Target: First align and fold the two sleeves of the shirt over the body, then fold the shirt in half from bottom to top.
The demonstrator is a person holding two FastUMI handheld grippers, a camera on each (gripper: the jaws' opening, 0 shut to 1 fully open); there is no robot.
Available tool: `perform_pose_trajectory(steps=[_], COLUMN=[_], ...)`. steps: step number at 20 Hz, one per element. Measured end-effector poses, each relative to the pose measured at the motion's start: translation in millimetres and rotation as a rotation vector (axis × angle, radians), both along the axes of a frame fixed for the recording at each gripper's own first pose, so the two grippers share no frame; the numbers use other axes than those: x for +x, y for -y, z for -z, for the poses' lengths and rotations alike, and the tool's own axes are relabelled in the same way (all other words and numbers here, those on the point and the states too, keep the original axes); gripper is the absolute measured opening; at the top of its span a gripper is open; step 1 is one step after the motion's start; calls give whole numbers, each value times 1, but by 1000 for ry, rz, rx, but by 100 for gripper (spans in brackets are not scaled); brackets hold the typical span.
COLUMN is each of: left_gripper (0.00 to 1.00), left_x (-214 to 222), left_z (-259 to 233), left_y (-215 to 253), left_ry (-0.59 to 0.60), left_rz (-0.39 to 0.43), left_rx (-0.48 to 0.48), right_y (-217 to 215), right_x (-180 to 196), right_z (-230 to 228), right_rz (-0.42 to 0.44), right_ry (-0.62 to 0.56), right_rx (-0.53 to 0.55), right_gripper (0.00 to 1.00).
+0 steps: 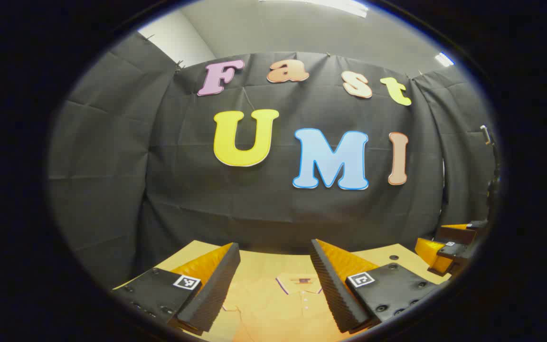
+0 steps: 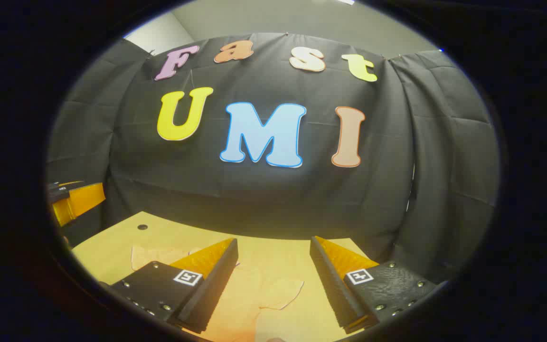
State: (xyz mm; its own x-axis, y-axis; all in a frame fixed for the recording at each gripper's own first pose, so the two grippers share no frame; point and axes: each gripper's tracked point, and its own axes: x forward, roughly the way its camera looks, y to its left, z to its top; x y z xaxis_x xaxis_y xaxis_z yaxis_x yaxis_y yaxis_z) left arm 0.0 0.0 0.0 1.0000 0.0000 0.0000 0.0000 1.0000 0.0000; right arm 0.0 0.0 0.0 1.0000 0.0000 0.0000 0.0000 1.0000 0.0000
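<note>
The shirt (image 1: 278, 304) lies flat on the table (image 1: 197, 251), seen in the left gripper view between and below the spread fingers (image 1: 209, 289) of the left gripper (image 1: 273, 285). It is pale orange, close to the table's own tone, with its collar and a short row of buttons facing up — the collar end points toward the booth wall. The left gripper hangs above it with its fingers wide apart and nothing between them.

In the right gripper view the right gripper (image 2: 273, 285) is likewise wide open and empty, above the cloth. Part of the shirt (image 2: 273, 292) shows between its fingers (image 2: 207, 287), a sleeve edge curling out to the right on the bare table (image 2: 159, 232).

Farther off, each view catches the other gripper at its edge: the right one (image 1: 449, 249) at the right side of the left gripper view, the left one (image 2: 71, 199) at the left side of the right gripper view — well apart from each other. Behind the table hangs the black cloth wall (image 1: 273, 209).
</note>
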Motion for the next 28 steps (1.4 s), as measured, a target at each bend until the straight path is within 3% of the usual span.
perform_pose_trajectory(steps=[19, 28], left_gripper=[96, 97], left_x=[2, 12], left_z=[3, 20], left_y=[-4, -13], left_ry=[-3, -34], left_rz=[-32, -78], left_rx=[-11, -13], right_y=[8, 26], right_x=[18, 70], right_z=[9, 71], right_rz=[7, 32], right_ry=[-24, -178], right_rx=[10, 17], right_gripper=[94, 95])
